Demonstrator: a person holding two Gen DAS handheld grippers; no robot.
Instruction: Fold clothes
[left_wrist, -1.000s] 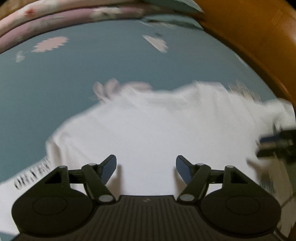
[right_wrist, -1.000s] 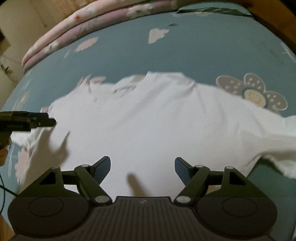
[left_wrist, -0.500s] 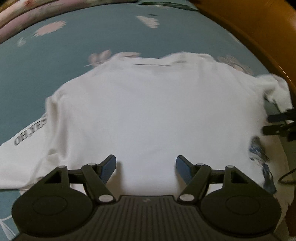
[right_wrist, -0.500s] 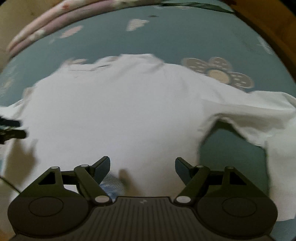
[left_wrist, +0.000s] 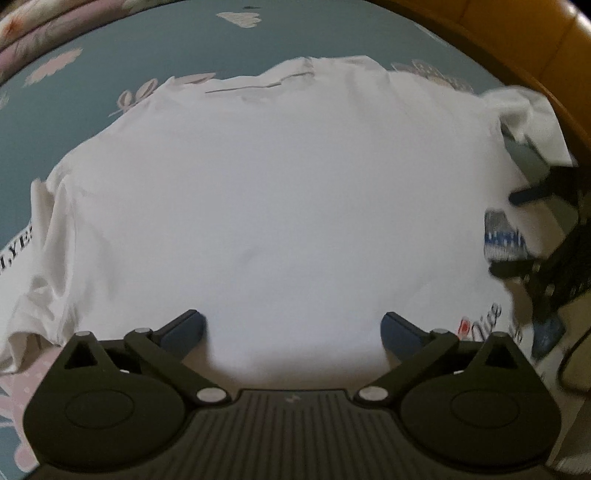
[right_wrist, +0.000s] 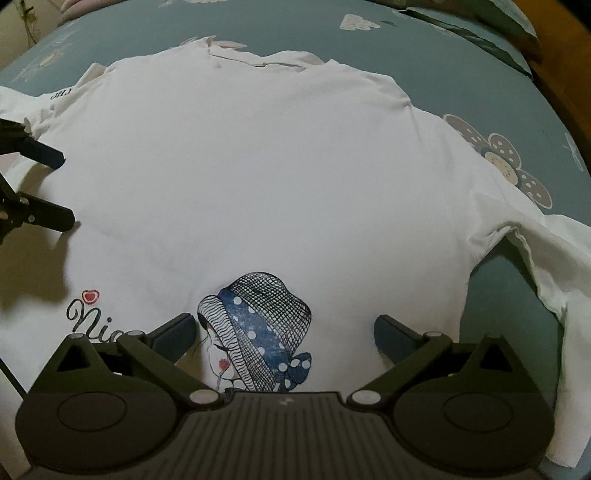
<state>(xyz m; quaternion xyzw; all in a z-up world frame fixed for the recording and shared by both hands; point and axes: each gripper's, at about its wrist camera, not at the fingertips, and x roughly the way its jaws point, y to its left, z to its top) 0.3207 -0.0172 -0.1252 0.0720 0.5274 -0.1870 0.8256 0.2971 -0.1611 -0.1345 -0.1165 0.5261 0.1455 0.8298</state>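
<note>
A white T-shirt (left_wrist: 280, 192) lies spread, collar away from me, on the teal bed sheet (left_wrist: 110, 66). In the right wrist view the T-shirt (right_wrist: 266, 177) shows a printed figure in a hat (right_wrist: 255, 332) and red-hearted script (right_wrist: 92, 317) along its near edge. One sleeve (right_wrist: 546, 258) lies out to the right; the other sleeve (right_wrist: 55, 96) carries black letters. My left gripper (left_wrist: 291, 325) hovers open over the near part of the shirt, holding nothing. My right gripper (right_wrist: 284, 328) is open over the print. Each gripper also shows at the other view's edge: the right gripper (left_wrist: 517, 232) and the left gripper (right_wrist: 59, 188).
The sheet has flower patterns (right_wrist: 509, 162). A pink floral quilt (left_wrist: 44, 22) lies along the far side. An orange-brown wooden bed frame (left_wrist: 524, 51) curves past the right. A dark green cloth (right_wrist: 480, 26) sits at the far right corner.
Both views have shifted back toward the near edge of the shirt, so it fills more of each frame and the print has come into sight. Both grippers stayed open.
</note>
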